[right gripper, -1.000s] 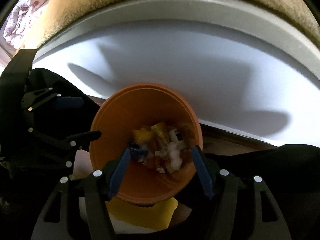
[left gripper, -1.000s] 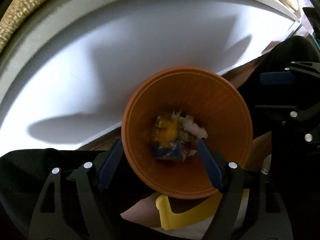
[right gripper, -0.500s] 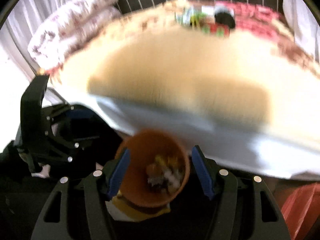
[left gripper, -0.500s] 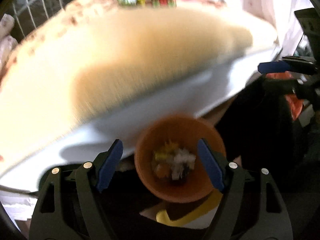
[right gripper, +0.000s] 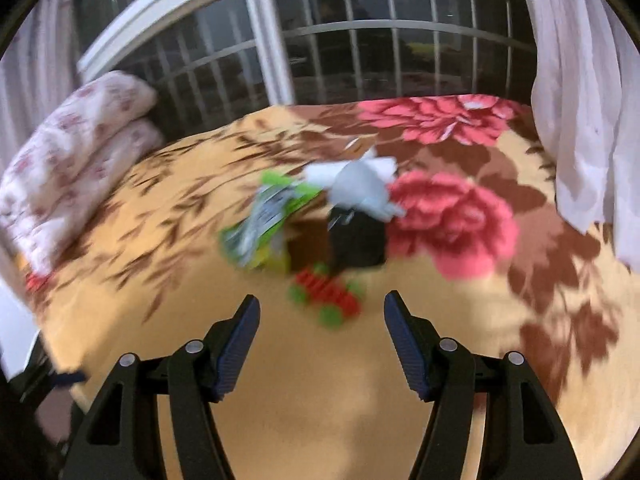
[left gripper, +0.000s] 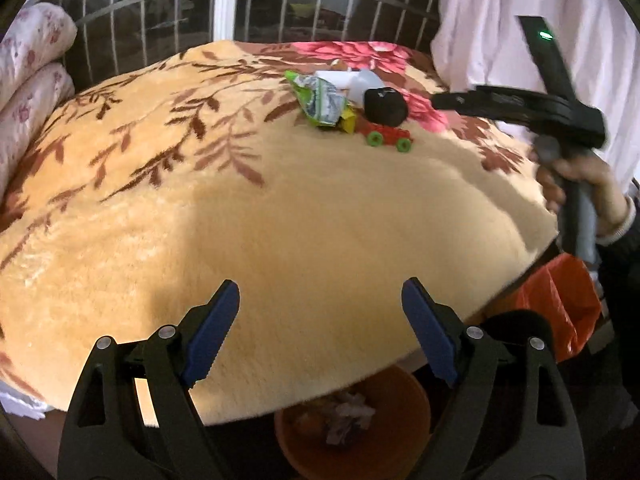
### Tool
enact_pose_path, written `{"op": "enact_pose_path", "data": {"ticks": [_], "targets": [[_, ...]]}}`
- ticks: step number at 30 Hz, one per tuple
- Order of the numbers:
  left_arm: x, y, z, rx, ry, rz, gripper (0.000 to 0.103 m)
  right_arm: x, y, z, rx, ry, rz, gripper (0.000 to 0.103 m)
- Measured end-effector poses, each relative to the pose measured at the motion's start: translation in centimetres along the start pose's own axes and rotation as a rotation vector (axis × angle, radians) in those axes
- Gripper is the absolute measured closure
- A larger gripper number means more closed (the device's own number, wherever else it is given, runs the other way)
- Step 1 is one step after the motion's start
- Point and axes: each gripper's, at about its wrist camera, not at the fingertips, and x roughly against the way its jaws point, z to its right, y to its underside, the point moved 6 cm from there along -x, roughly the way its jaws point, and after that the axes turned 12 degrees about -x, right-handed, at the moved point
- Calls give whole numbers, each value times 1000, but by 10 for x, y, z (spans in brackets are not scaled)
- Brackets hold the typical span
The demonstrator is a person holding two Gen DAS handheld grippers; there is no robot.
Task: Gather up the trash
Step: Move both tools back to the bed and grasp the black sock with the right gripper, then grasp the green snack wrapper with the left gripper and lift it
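A small pile lies far back on the yellow floral blanket [left gripper: 280, 208]: a green wrapper [left gripper: 320, 100], white tissue [left gripper: 352, 78], a black lump [left gripper: 386, 106] and a red toy car with green wheels [left gripper: 386, 136]. My left gripper [left gripper: 320, 320] hangs over the blanket's near edge, its jaws opening with nothing between them. Below it stands an orange bin [left gripper: 400, 392] holding scraps. My right gripper [right gripper: 320, 320] is open and empty, just short of the blurred toy car [right gripper: 326, 296], wrapper [right gripper: 272, 208], tissue [right gripper: 360, 188] and black lump [right gripper: 356, 240].
Folded floral quilts [left gripper: 28, 80] are stacked on the bed's left side. A barred window [right gripper: 360, 40] runs behind the bed, with a white curtain [right gripper: 580, 100] at the right. An orange plastic bag [left gripper: 560, 304] hangs by the bed's right edge, below a hand [left gripper: 580, 188] on the other gripper's handle.
Both grippers have risen from just above the orange bin to over the bed. The blanket and the pile have come into view. The left jaws stand a little wider.
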Motion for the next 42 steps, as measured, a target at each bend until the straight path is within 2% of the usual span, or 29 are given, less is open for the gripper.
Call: {"op": "enact_pose_path", "data": {"ticks": [6, 10, 14, 15, 17, 19, 25, 30, 36, 42], "targets": [[-15, -8, -17, 36, -22, -17, 22, -64, -31, 11, -39, 80, -20, 38], [-22, -11, -26, 59, -22, -23, 22, -90, -37, 12, -43, 114, -39, 33], [-28, -14, -32, 77, -20, -29, 22, -115, -37, 13, -54, 130, -79, 33], [-29, -15, -33, 79, -21, -29, 22, -118, -36, 13, -57, 128, -87, 36], [-30, -17, -34, 78, -26, -28, 22, -126, -33, 15, -63, 137, -114, 54], [-31, -18, -33, 77, -31, -30, 22, -128, -32, 19, -84, 130, -118, 56], [-35, -27, -30, 97, -13, -38, 22, -98, -30, 23, -148, 63, -44, 58], [-42, -49, -23, 105, 21, -41, 22, -40, -16, 21, -184, -36, 55, 58], [-70, -108, -19, 77, 8, -27, 22, 18, 26, 27, -184, -85, 102, 57], [-108, -162, -25, 77, -46, -17, 22, 44, 68, 47, -239, -93, 92, 57]]}}
